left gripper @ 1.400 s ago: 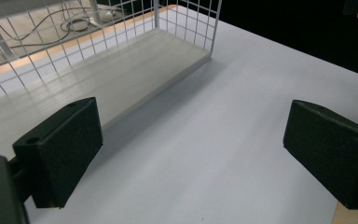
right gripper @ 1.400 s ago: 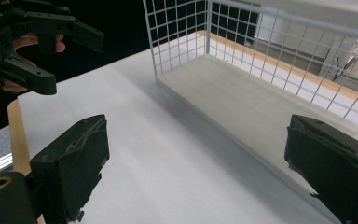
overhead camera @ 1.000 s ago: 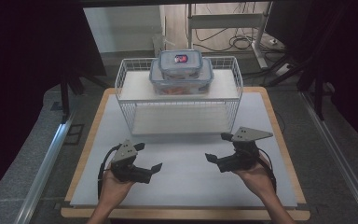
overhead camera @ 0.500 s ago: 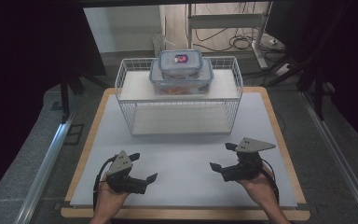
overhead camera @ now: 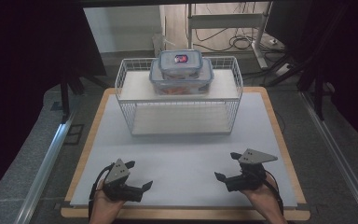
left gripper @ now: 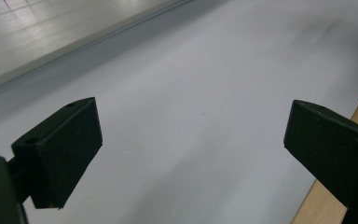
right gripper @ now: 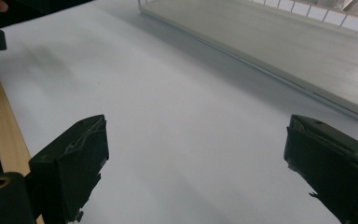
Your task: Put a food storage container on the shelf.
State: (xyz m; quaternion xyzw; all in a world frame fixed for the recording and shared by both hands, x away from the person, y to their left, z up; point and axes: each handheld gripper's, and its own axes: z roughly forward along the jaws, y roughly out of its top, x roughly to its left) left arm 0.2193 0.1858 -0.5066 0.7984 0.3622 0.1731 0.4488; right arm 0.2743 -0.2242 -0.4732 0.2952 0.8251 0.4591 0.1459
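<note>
Tabletop (overhead camera: pixel 177 158) covered by a pale grey-white sheet, framed by a light wooden border (overhead camera: pixel 279 135), seen from above and from the person's side; dark floor and black curtains surround it, and a metal rail (overhead camera: pixel 46 158) runs along the floor at the left; at the far middle of the table stands a white wire rack (overhead camera: pixel 179 95) with two flat shelves, a lower one resting on the sheet and an upper one level with the wire rim; on the upper shelf sits a large clear plastic food container (overhead camera: pixel 182 77) with a blue-grey clip lid and something orange inside, and stacked on top of it is a smaller container (overhead camera: pixel 180 63) of the same kind with a red and dark label on its lid; near the front edge, well apart from the rack and from each other, two hands come in from the bottom, each holding a black gripper; the left gripper (overhead camera: pixel 137 175) sits at the front left with its jaws spread wide and nothing between them, pointing toward the middle of the table; the right gripper (overhead camera: pixel 227 165) sits at the front right, topped by a grey three-cornered plate, jaws likewise spread wide and empty; both gripper views look across bare sheet between wide black jaws.
</note>
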